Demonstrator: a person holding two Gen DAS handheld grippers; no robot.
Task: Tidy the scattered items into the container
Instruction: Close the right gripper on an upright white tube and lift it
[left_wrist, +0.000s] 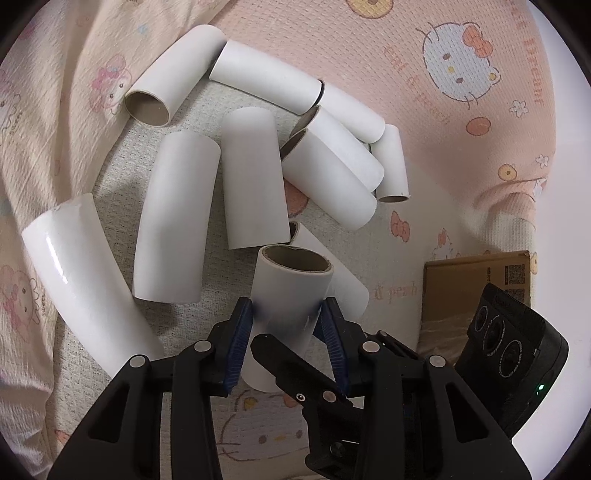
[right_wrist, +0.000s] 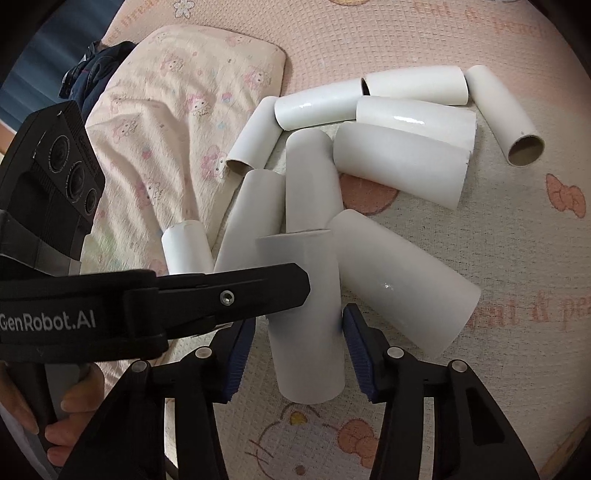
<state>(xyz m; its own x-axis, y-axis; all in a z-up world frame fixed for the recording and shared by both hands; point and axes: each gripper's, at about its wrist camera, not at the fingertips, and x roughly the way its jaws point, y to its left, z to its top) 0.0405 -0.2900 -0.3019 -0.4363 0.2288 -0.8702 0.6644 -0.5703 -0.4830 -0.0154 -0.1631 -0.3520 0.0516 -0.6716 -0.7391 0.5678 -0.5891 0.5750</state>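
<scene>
Several white cardboard tubes (left_wrist: 255, 177) lie scattered on a pink cartoon-print blanket (left_wrist: 461, 66). My left gripper (left_wrist: 286, 314) is shut on one white tube (left_wrist: 290, 291), its blue pads pressing both sides, open end facing away. The same tube (right_wrist: 303, 314) stands between my right gripper's (right_wrist: 299, 332) blue pads (right_wrist: 356, 347); a small gap shows on the left side, contact unclear. The left gripper's black finger (right_wrist: 236, 295) crosses in front of it. A brown cardboard box (left_wrist: 476, 284) sits to the right in the left wrist view.
A patterned pillow (right_wrist: 177, 110) lies at the left of the tube pile (right_wrist: 399, 162). The right gripper's black camera body (left_wrist: 513, 343) sits near the box. A hand (right_wrist: 74, 406) holds the left gripper's handle. Dark clothing (right_wrist: 99, 70) lies behind the pillow.
</scene>
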